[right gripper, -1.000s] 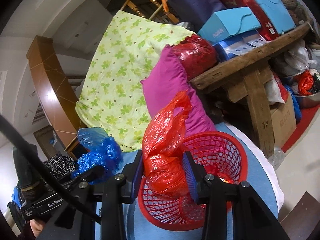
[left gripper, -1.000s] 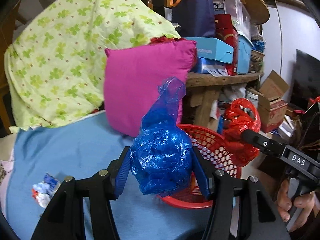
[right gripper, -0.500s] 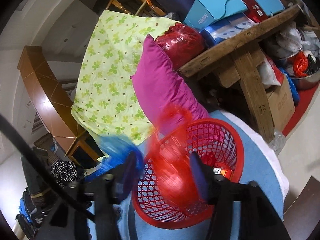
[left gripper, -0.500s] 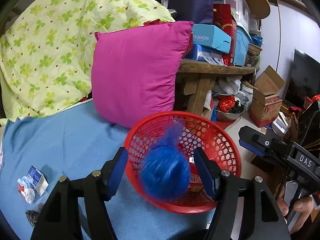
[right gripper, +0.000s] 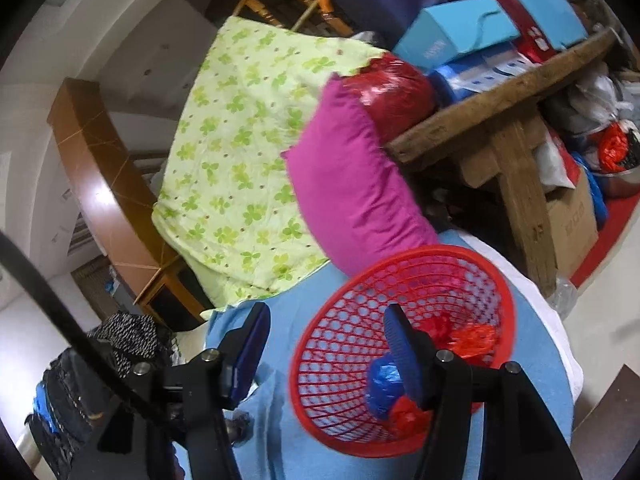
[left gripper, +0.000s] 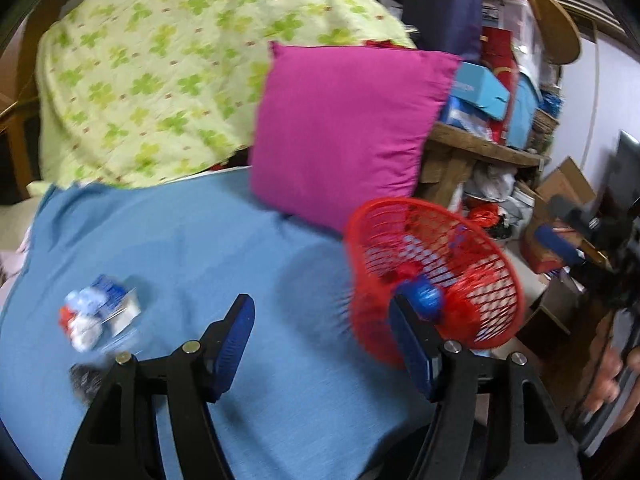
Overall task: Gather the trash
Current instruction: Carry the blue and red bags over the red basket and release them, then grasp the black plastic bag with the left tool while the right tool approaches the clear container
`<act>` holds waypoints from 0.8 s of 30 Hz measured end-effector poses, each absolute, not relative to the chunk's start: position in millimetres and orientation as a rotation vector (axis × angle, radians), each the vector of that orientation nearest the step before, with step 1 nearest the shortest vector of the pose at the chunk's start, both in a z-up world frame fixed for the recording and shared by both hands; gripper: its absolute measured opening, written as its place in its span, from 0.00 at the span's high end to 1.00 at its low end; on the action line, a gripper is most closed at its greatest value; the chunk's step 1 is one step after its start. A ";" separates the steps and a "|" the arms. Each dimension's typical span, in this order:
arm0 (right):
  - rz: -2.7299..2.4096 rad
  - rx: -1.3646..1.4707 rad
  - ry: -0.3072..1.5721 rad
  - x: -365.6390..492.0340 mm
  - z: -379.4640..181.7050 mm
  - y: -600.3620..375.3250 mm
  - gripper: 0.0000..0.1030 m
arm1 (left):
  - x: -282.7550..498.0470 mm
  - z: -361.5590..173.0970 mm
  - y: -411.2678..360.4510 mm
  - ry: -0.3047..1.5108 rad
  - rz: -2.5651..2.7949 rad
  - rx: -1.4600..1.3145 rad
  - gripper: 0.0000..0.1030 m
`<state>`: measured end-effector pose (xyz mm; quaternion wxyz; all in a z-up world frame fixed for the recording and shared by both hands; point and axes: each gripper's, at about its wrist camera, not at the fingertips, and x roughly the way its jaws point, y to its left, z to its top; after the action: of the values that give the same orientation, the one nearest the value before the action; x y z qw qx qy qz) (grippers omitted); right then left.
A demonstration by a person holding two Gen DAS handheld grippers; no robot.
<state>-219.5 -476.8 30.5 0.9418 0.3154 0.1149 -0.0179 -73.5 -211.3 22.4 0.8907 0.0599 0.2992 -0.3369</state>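
Both tools stand with their jaws apart and nothing between the pads. The left tool (left gripper: pixel 320 344) sits at the lower middle of its frame over a blue sheet (left gripper: pixel 180 248); its jaws opened further in the last second, though hardly at all in the last half of it, and only the bare sheet shows between them. The right tool (right gripper: pixel 326 356) sits at the lower middle of its own frame, its jaws likewise opened within the last second, with only sheet and basket edge showing in the gap. The red basket (right gripper: pixel 316 344) rests on the blue sheet at the lower right of the right wrist view and at the right of the left wrist view, just in front of a pink pillow (left gripper: pixel 344 128). Inside the basket lie a crumpled blue bag (right gripper: pixel 382 380) and a crumpled red bag (right gripper: pixel 472 340), with more red plastic low beside the blue one. Still on the sheet, at the lower left of the left wrist view, is a small heap of wrappers (left gripper: pixel 98 312) in white, blue and red, well apart from the basket, with a dark scrap (left gripper: pixel 84 380) just below it; that view is blurred, so their detail is unclear. A green-patterned blanket (left gripper: pixel 172 68) is draped behind the pillow. At the far right edge of the left wrist view a hand (left gripper: pixel 608 380) grips the other tool's handle.
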 end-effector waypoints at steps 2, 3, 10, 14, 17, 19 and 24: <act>-0.015 0.612 0.235 -215.3 36.3 -463.6 0.39 | -70.6 17.4 -189.9 0.619 -0.663 0.122 0.32; 0.000 0.597 0.236 -212.6 39.3 -456.6 0.39 | -69.2 15.0 -177.8 0.615 -0.639 0.123 0.32; 0.109 0.495 0.301 -178.1 49.5 -391.5 0.39 | -45.4 4.1 -72.0 0.582 -0.422 0.079 0.32; 0.176 0.435 0.371 -151.9 42.9 -348.5 0.39 | -25.1 -6.6 -6.7 0.599 -0.286 0.002 0.32; 0.222 0.399 0.422 -134.1 34.5 -321.0 0.39 | -13.1 -16.9 31.9 0.611 -0.197 -0.055 0.32; 0.255 0.367 0.468 -117.8 26.1 -299.8 0.39 | -7.0 -24.0 51.6 0.618 -0.149 -0.083 0.32; 0.324 0.300 0.576 -82.1 0.2 -256.9 0.39 | 3.5 -42.7 72.3 0.637 -0.103 -0.093 0.32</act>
<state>-82.1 -256.9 0.2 0.9349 0.1469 0.2817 0.1584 3.5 72.3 -42.7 0.9474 -0.0456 0.3127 -0.0505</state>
